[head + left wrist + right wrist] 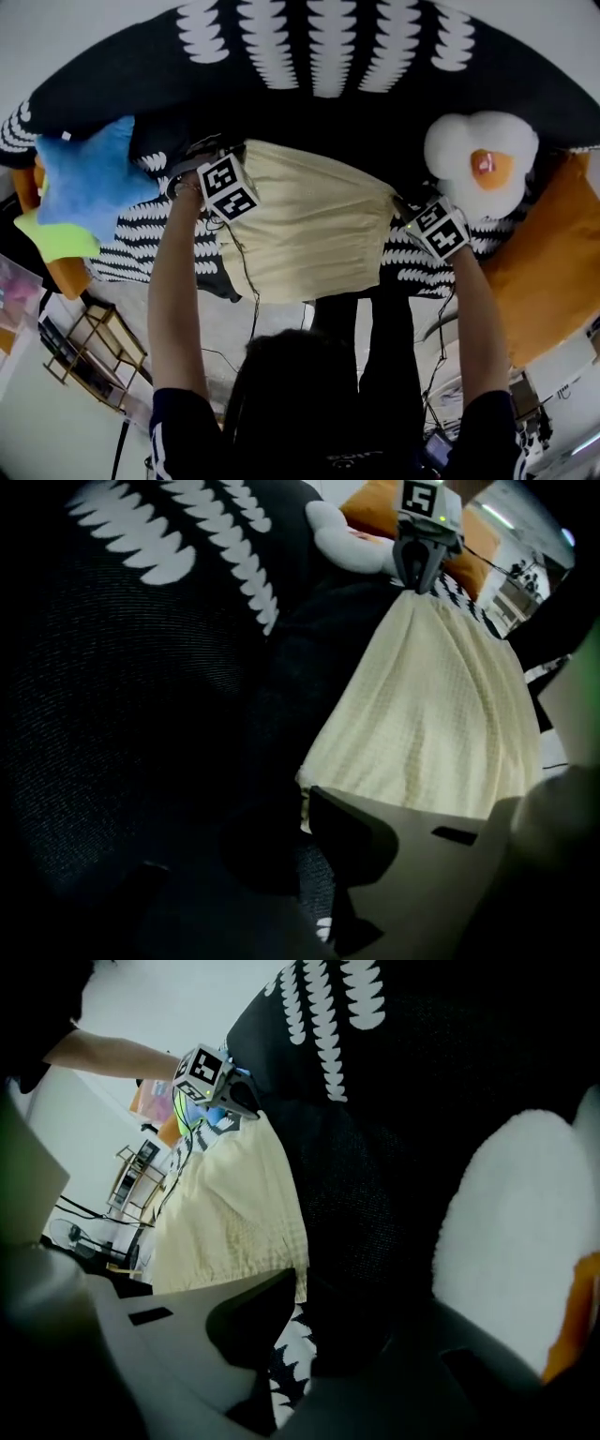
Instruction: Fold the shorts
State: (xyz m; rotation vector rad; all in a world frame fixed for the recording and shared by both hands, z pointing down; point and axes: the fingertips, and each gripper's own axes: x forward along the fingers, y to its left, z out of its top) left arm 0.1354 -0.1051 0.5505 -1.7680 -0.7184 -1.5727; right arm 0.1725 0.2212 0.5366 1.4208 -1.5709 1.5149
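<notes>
The cream shorts (pixel 300 225) lie spread flat on a black cover with white leaf print (pixel 328 103). My left gripper (pixel 234 159) points down at their far left corner, and in the left gripper view (pixel 295 827) its jaws are shut on that corner of the shorts (pixel 441 714). My right gripper (pixel 408 211) sits at the far right corner. In the right gripper view (pixel 300 1312) its jaws pinch the hem of the shorts (pixel 234 1222). Each gripper view shows the other gripper holding the opposite corner, the fabric stretched between them.
A fried-egg plush (pixel 480 159) lies just right of the right gripper, an orange cushion (pixel 548 272) beyond it. A blue star cushion (pixel 89 178) and a yellow-green one (pixel 52 239) lie to the left. A wooden shelf (pixel 89 347) and cables are on the floor.
</notes>
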